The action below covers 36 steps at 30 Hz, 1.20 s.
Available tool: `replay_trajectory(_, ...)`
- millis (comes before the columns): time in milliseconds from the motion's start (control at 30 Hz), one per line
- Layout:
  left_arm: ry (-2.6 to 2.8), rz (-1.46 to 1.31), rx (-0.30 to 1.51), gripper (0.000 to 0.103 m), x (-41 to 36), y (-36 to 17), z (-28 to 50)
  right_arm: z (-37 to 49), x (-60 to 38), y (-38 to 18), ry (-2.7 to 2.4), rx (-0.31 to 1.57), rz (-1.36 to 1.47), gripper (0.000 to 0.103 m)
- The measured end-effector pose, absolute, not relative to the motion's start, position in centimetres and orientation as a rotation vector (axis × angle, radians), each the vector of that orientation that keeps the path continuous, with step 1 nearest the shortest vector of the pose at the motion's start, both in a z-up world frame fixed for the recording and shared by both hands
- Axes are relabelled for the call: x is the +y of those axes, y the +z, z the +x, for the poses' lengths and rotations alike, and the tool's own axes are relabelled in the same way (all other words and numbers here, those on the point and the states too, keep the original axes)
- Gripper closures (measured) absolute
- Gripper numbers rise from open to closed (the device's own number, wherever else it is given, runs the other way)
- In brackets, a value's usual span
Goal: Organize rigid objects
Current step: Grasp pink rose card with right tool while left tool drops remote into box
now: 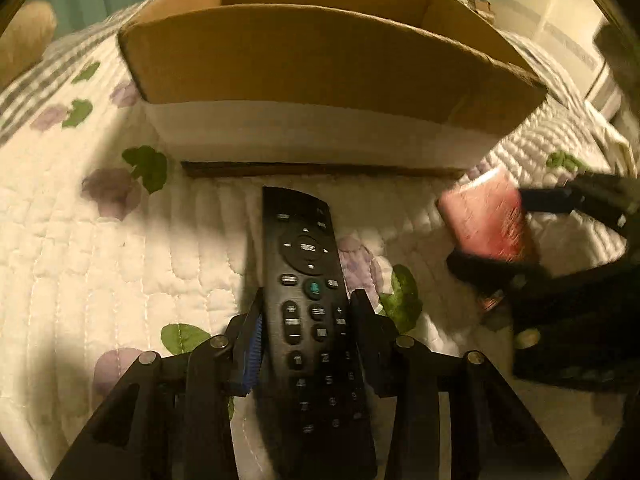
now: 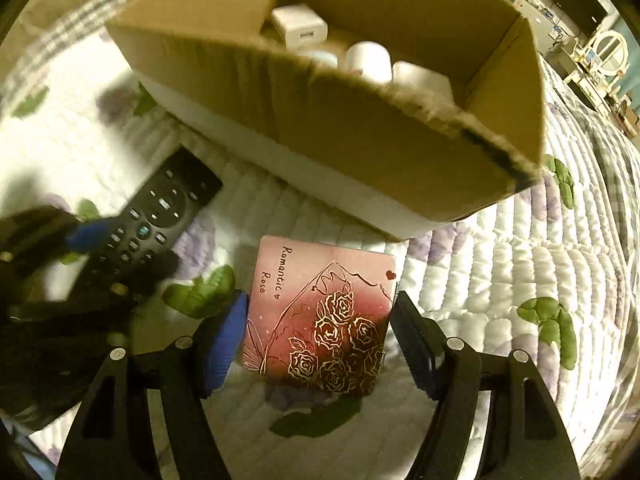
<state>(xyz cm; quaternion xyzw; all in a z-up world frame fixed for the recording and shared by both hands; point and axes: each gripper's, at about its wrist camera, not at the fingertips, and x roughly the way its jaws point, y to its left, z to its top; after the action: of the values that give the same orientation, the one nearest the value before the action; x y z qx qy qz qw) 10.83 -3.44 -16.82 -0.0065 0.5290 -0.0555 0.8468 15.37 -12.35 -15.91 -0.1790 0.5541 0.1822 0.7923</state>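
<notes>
My left gripper [image 1: 306, 304] is shut on a black remote control [image 1: 310, 300] and holds it above the quilt, pointing at the cardboard box [image 1: 320, 68]. My right gripper [image 2: 320, 312] is shut on a pink box [image 2: 320, 312] printed with gold roses and "Romantic Rose". The remote [image 2: 156, 216] and left gripper [image 2: 120, 248] show at the left of the right wrist view. The pink box [image 1: 486, 216] and right gripper [image 1: 500, 232] show at the right of the left wrist view. The open cardboard box [image 2: 360, 132] holds a white charger [image 2: 298, 26] and white cylinders [image 2: 368, 60].
Everything is over a white quilted bedspread [image 1: 100, 248] with purple flowers and green leaves. The box stands on it just ahead of both grippers. Shelves and room furniture [image 2: 600, 52] lie beyond the bed at far right.
</notes>
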Motion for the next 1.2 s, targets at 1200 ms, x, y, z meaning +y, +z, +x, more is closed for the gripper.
replay_trajectory(1200, -0.149, 0.075, 0.928, 0.065, -2.9, -4.7, 24.4, 27.6, -13.7, -2.3, 0.371, 0.924, -0.12, 0.031)
